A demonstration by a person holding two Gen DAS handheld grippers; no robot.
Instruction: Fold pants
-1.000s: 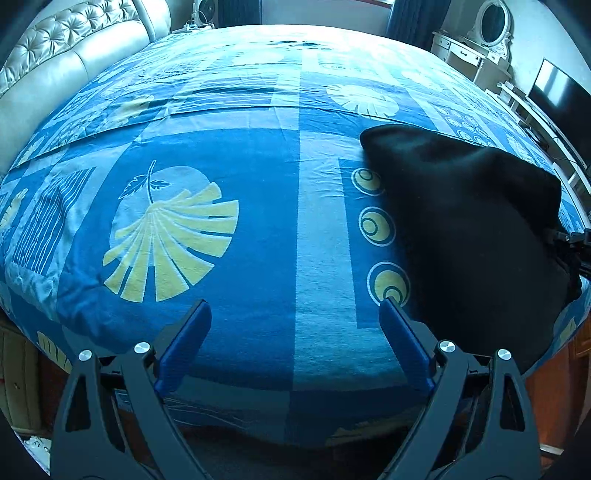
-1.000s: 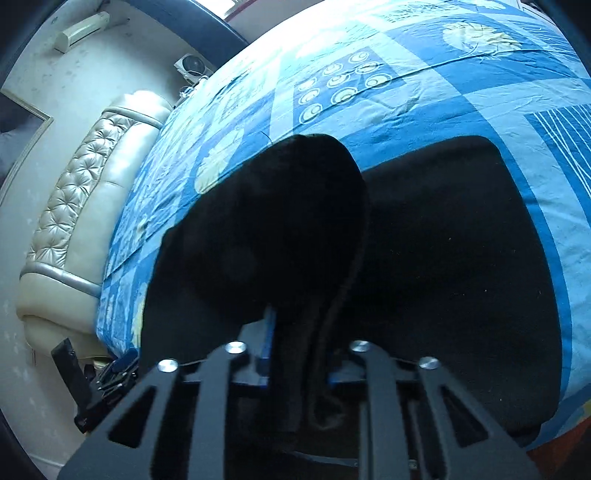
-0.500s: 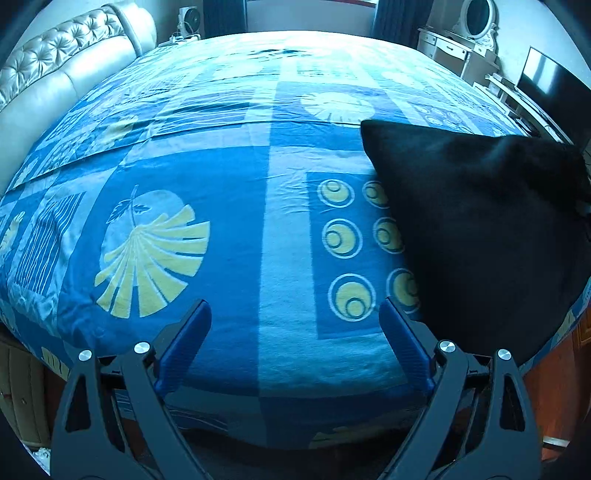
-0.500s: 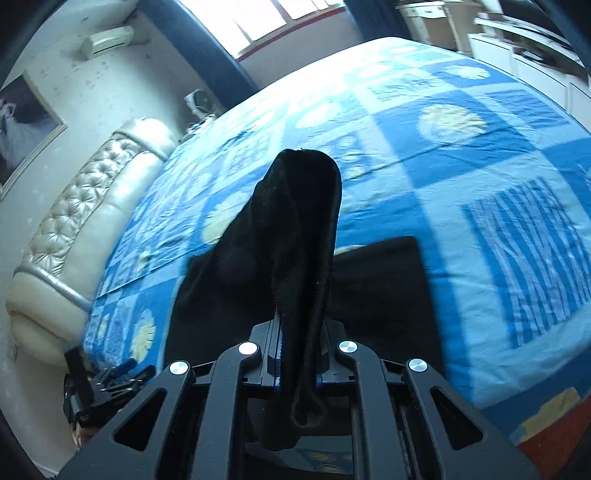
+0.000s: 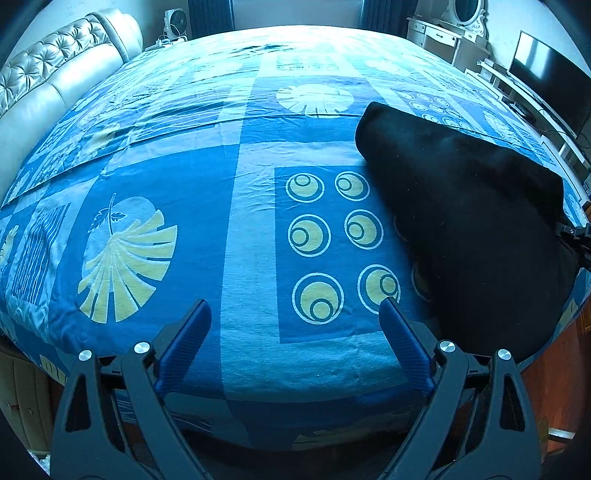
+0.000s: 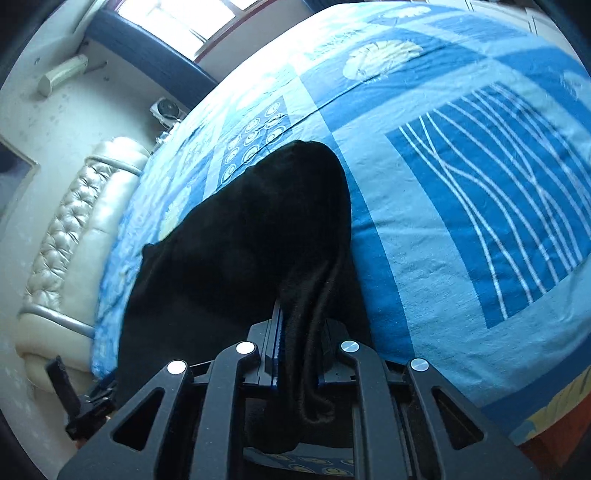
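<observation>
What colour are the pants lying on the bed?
Plain black pants, no visible pattern; the left wrist view shows them best, against the blue patterned bedspread.

Daylight from the window [image 6: 177, 18] at the far wall, blown out to white; bedspread [image 5: 240, 221] glares pale near it; bluish cast; black pants [image 6: 240, 240] lack detail; strong fisheye bending, dark corners; right wrist view slightly blurred.

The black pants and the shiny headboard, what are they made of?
The black pants look like soft, matte knit or fleece: they droop limply from the shut right gripper and show no shine. The cream tufted headboard looks like glossy leather or imitation leather, with buttoned dimples catching light.
</observation>
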